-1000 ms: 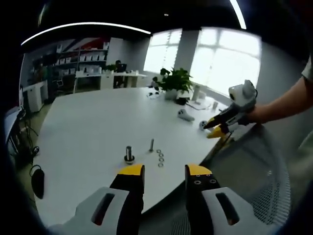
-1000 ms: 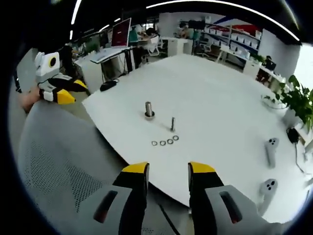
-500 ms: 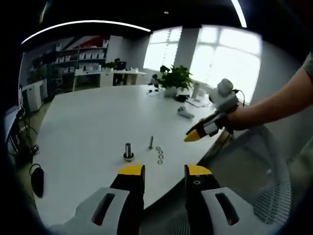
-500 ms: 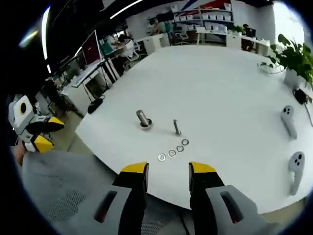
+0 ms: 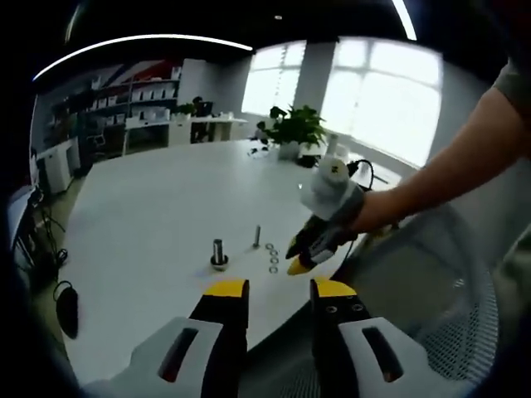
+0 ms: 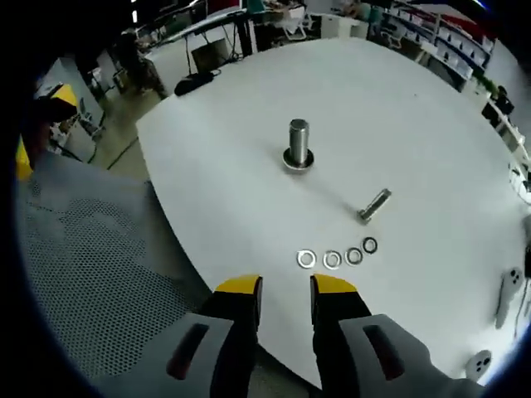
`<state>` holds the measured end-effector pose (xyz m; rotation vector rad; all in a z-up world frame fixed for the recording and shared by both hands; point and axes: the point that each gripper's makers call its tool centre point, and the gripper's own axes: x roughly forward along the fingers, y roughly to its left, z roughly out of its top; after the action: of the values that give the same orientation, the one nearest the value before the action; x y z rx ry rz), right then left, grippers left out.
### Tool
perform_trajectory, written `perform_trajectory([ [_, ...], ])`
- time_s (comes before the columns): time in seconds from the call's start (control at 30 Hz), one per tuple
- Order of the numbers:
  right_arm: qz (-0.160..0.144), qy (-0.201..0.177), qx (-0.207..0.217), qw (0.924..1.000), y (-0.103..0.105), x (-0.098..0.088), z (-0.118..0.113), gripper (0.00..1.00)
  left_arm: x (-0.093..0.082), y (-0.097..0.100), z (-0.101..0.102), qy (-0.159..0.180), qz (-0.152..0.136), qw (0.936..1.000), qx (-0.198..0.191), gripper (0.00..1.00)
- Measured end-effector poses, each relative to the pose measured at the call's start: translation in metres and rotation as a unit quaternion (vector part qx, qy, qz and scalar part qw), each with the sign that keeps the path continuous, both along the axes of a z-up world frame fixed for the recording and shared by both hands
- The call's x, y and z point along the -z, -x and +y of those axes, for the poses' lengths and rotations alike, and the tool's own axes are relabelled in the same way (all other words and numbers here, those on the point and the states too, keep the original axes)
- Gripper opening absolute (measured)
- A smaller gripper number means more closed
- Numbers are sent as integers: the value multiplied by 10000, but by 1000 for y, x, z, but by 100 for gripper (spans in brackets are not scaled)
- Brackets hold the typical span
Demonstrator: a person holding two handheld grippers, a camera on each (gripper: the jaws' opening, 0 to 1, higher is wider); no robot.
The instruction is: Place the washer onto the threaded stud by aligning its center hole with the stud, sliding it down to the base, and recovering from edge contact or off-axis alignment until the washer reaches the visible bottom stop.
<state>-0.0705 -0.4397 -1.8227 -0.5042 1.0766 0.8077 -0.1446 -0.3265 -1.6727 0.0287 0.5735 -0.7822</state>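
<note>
- Looking along left gripper [image 5: 277, 290] in left gripper view: jaws spread w/ a gap, nothing between them, sitting off the near edge of the white table [image 5: 149, 207].
- Ahead on table: thick threaded stud [image 5: 218, 253] standing upright on its base, thin bolt [image 5: 256, 236] upright just right of it, row of 4 washers [image 5: 273, 258] just right of the bolt.
- Right gripper [image 5: 300, 253] comes in from the right, held by a person's hand [image 5: 373, 222], yellow tips low over the table just beside the washers, not touching as far as visible.
- Plant [image 5: 292, 131] at far side of table.
- Right gripper view: right gripper [image 6: 285, 288] jaws parted by a narrow gap, empty.
- Washers [image 6: 306, 259] lie flat in a row just ahead of the tips, nearest one close to the right jaw tip, apart from it.
- Thin bolt [image 6: 374, 204] beyond the row; stud [image 6: 298, 145] further ahead, well apart from washers.
- Mesh chair back [image 6: 91, 274] at left, below table edge.
</note>
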Motion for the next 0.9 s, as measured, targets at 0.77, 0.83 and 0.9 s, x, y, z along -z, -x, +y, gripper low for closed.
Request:
perform_trajectory([
  [0.77,377,448,-49,9983,-22,31,-3,25,2,-5,8,10,68,9996,-276,27],
  [0.83,399,382,-74,9984,-22,30,0,25,2,-6,8,4,73,9996,-273,27],
  [0.9,433,405,-175,9981,-22,31,1,25,1,-6,8,12,58,9996,-277,26],
])
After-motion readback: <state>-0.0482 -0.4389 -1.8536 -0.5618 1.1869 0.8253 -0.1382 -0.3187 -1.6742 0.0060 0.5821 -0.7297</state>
